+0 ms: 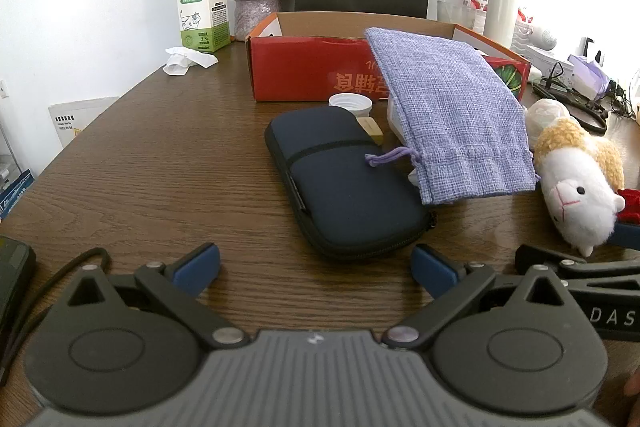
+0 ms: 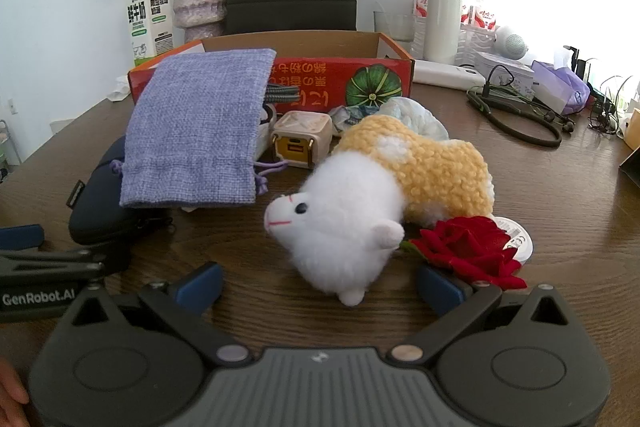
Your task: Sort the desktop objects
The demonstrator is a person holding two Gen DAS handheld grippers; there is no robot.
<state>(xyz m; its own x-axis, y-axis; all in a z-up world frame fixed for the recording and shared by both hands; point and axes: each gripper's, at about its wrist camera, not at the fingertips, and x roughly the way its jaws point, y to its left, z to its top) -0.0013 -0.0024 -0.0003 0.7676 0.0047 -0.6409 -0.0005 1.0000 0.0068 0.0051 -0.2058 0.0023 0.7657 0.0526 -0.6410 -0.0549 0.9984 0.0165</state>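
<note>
A: Start with the 2 tools. What are they doing?

B: The left tool (image 1: 314, 269) has its jaws spread wide and grips nothing; it hovers low over the worktop (image 1: 168, 163), just short of the dark zip case (image 1: 344, 183). The right tool (image 2: 318, 285) is spread just as wide, also with nothing in it, and the plush toy (image 2: 360, 203) lies on its side right in front of it, one small foot reaching in between the fingers.

A: What sits around them?

B: A red rose (image 2: 468, 247) is touching the toy by the right finger, with a round white tin (image 2: 518, 237) partly hidden behind it. Further out, a purple cloth pouch (image 2: 196, 131) leans over the case and against the red cardboard box (image 2: 340, 83). A small beige charger (image 2: 300, 139) stands between pouch and toy, with crumpled plastic (image 2: 404, 115) behind the toy. In the left view a white cup (image 1: 350, 105) shows beside the box.

A: So how far along is the sorting?

B: I judge it barely begun. What shows of the box's interior is bare, though its floor is hidden. Case, pouch, charger, toy, rose and tin all remain loose on the worktop, so nearly everything is left.
</note>
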